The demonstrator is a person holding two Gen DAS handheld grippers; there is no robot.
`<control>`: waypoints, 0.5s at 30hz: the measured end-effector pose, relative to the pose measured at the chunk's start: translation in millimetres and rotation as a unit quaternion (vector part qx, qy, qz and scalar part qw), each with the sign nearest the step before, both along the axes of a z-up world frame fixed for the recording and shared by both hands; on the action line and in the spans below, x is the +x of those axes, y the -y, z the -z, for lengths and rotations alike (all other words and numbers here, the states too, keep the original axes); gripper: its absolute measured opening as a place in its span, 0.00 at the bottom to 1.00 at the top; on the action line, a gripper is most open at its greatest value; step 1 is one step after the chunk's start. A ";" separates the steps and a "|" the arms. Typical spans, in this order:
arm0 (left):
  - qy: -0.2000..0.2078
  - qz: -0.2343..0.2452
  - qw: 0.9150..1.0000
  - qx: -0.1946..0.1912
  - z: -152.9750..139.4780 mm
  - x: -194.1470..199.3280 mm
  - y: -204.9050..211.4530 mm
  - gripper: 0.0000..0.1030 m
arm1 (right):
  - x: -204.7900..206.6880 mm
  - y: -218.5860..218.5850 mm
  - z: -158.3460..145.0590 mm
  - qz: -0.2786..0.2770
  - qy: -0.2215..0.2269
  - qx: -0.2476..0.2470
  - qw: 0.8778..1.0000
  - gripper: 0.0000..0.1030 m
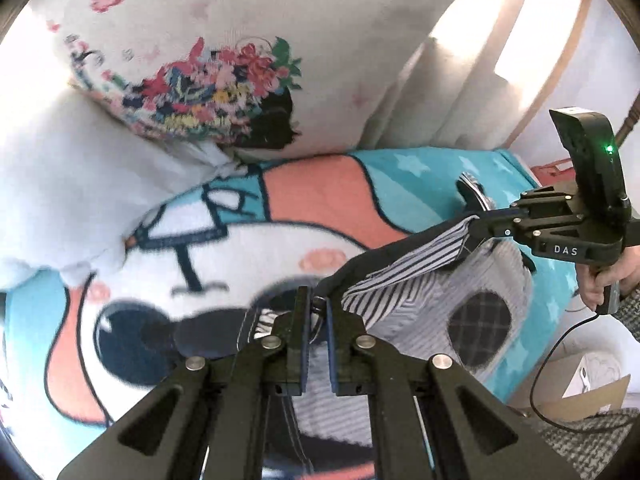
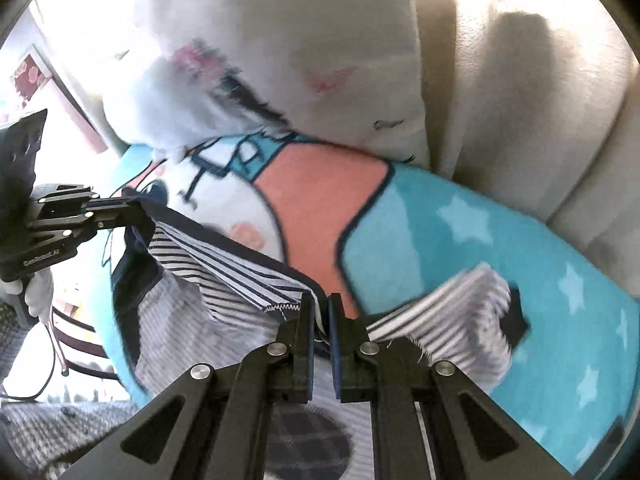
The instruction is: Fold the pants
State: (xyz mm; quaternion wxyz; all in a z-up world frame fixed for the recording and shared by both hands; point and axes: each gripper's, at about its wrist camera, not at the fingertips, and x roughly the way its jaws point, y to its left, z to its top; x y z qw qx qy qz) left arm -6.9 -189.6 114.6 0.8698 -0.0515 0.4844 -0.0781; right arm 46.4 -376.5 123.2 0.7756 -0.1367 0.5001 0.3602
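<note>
The pants (image 1: pixel 404 276) are small, blue-and-white striped, with a dark waistband and a dark checked patch (image 1: pixel 480 330). They hang stretched between both grippers above a cartoon blanket (image 1: pixel 320 196). My left gripper (image 1: pixel 318 304) is shut on one end of the waistband. My right gripper (image 2: pixel 322 308) is shut on the other end; it shows in the left wrist view (image 1: pixel 476 228) at the right. The left gripper shows in the right wrist view (image 2: pixel 140 212) at the left. A striped leg (image 2: pixel 460 316) trails onto the blanket.
The turquoise, pink and white blanket (image 2: pixel 460 240) covers a sofa seat. A white floral cushion (image 1: pixel 224 60) and a fluffy white pillow (image 1: pixel 60 188) lean at the back. Beige sofa cushions (image 2: pixel 540 120) stand behind. A cardboard box (image 1: pixel 580 384) lies on the floor at the right.
</note>
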 end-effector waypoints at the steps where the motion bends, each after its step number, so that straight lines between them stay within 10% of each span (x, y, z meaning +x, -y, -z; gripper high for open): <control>1: -0.003 0.001 1.000 -0.001 4.1 -10.2 1.5 0.07 | -8.4 1.1 0.6 0.001 -0.001 -0.003 1.000 0.07; 15: -0.079 0.032 0.996 -0.015 77.4 -91.3 22.6 0.07 | -108.3 38.7 60.8 0.099 -0.066 -0.037 0.992 0.16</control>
